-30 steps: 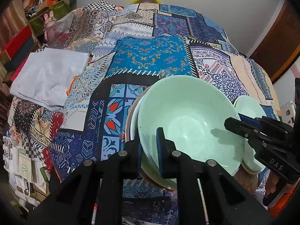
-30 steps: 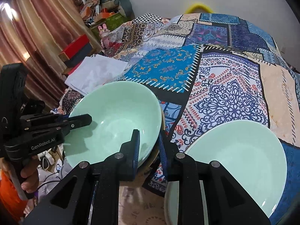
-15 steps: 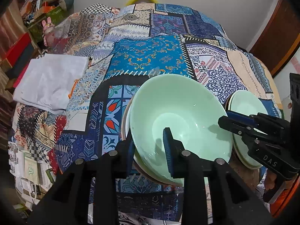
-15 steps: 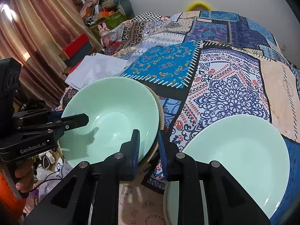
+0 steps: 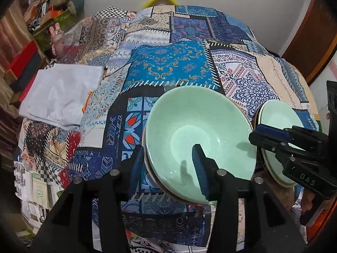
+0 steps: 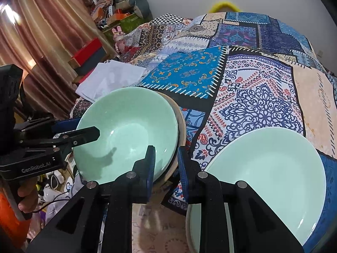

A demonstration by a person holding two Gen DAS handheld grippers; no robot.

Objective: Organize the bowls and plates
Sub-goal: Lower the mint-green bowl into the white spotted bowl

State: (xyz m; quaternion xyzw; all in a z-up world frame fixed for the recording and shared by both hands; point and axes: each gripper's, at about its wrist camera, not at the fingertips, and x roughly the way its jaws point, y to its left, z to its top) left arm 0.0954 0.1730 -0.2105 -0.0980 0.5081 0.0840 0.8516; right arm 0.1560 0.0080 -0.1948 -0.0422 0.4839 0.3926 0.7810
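Note:
A pale green bowl (image 5: 200,135) (image 6: 126,132) sits nested on top of a stack of bowls with a beige rim (image 6: 182,122), near the front edge of the patchwork-covered table. My left gripper (image 5: 167,166) (image 6: 84,127) straddles the bowl's near-left rim; its jaws are opening and the pads stand clear of the rim. My right gripper (image 6: 166,166) (image 5: 256,132) is shut on the right rim of the stack, one finger inside the green bowl, the other outside the beige rim. A green plate (image 6: 269,179) (image 5: 276,122) lies to the right.
A folded white cloth (image 5: 61,92) (image 6: 109,80) lies at the table's left side. The patchwork cover (image 5: 168,71) stretches back to the wall. Boxes and clutter stand past the far-left corner (image 5: 44,23). A person's hand (image 6: 27,198) holds the left gripper's handle.
My left gripper's jaws have spread apart and let go of the green bowl's rim. The bowl now sits lower, nested in the stack. My right gripper has kept its grip and place.

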